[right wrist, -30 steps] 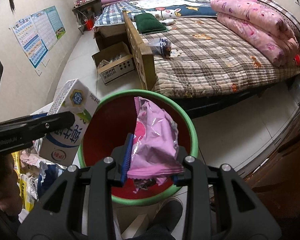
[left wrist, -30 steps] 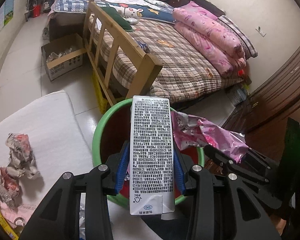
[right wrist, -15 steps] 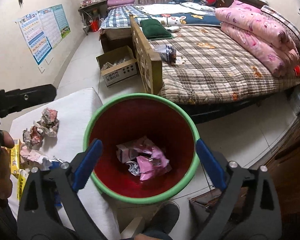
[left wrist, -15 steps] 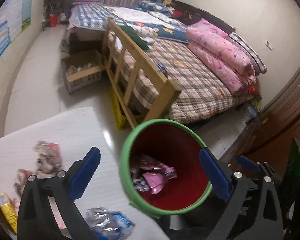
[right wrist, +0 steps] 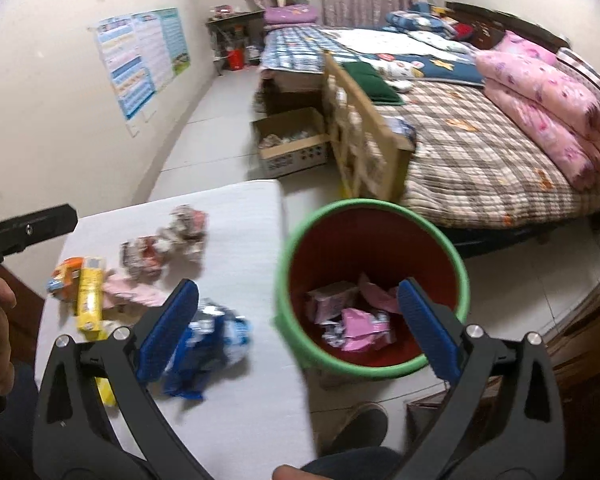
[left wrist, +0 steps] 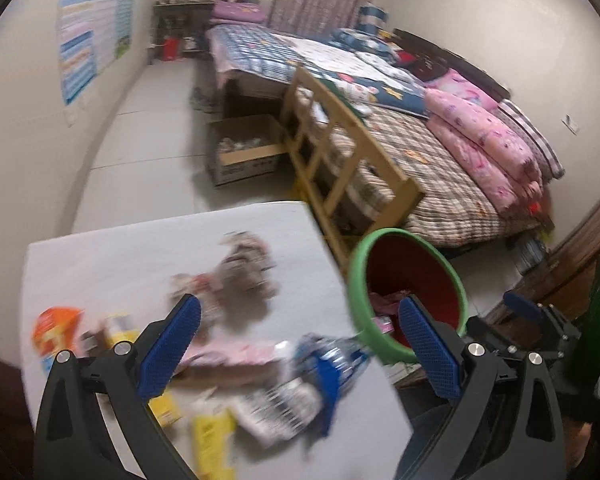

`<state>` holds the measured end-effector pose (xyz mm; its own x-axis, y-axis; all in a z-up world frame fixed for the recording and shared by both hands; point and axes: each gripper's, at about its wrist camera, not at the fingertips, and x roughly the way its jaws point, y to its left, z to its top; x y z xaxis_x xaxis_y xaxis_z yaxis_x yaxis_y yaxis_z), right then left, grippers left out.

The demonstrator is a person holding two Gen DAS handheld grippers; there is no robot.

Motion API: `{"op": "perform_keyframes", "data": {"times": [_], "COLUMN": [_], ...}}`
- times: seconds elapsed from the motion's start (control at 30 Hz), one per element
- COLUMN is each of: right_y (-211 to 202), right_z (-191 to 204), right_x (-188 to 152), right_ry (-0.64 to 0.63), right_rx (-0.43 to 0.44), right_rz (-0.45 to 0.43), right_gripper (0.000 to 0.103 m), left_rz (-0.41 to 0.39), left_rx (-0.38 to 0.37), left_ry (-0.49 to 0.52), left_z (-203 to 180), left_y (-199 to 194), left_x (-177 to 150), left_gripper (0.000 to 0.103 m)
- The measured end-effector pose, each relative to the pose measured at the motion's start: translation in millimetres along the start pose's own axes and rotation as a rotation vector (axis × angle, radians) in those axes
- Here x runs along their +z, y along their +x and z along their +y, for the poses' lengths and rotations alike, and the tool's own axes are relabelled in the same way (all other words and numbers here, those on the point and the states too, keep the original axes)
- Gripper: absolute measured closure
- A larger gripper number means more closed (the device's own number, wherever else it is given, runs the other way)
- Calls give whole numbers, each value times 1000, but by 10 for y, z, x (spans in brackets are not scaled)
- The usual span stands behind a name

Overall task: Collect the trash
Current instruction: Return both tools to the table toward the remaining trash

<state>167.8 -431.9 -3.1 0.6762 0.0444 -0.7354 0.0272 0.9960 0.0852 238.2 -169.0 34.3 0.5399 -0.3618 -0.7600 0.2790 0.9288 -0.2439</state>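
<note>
A red bin with a green rim (right wrist: pixel 374 208) (left wrist: pixel 356 280) stands on the floor beside a white table (right wrist: pixel 236 216) (left wrist: pixel 112 248). A milk carton (right wrist: pixel 330 298) and a pink wrapper (right wrist: pixel 360 326) lie inside it. On the table lie a blue-and-silver wrapper (right wrist: pixel 216 330) (left wrist: pixel 332 360), crumpled paper (right wrist: pixel 168 246) (left wrist: pixel 244 264), a yellow packet (right wrist: pixel 90 294) and an orange packet (right wrist: pixel 66 274) (left wrist: pixel 54 330). My left gripper (left wrist: pixel 298 338) is open and empty over the table's right edge. My right gripper (right wrist: pixel 298 316) is open and empty at the bin's left rim.
A wooden bed frame (right wrist: pixel 364 140) and a bed with a plaid quilt (right wrist: pixel 480 160) stand behind the bin. A cardboard box (right wrist: pixel 292 144) sits on the floor by the bed. A dark wooden door (left wrist: pixel 588 240) is at the right. A shoe (right wrist: pixel 360 426) shows below.
Both grippers opened and dropped the milk carton and the pink wrapper into the bin. Both then swung left from the bin toward the table.
</note>
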Motion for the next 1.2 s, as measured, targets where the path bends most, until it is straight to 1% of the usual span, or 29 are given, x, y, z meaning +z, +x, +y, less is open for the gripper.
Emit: {"op": "perform_keyframes", "data": {"times": [0.23,0.37,0.43,0.57,0.67,0.87,1.0,1.1,1.2], "right_y": [-108,-140,-149,-141,-129,-54,37,141,311], "right_z": [595,916,1055,1298,1373,1443,1496,1530,1564], "right_x": [-48,-65,-80,-111,-116,-47,10,57,124], "right_ry": [-51,-72,-83,-126,-135,-136,-154,-167,-173], "right_rx": [108,154,159,127,118,109,100,93,92], "right_rz": [-10,-10,-10,-10,-23,-7,-6,4,18], "right_gripper": [5,5,5,5,5,5,5,5,5], "left_rz": [-32,-45,-52,-58,-55,-41,-19,2,22], "left_rx": [104,145,160,187,200,202,212,238,245], "left_ry": [-96,-145,-173,-215,-247,-274,-294,-310,-334], "left_z": [784,1138,1318,1578,1764,1934,2032,2121,2219], "left_y": [-540,-761,-868,-993,-1015,-926,-787,-674,-517], "left_x": [-350,-539,-642,-789,-872,-936,-939,-915,-872], "left_gripper": [8,8,8,8,8,8,8,8,8]}}
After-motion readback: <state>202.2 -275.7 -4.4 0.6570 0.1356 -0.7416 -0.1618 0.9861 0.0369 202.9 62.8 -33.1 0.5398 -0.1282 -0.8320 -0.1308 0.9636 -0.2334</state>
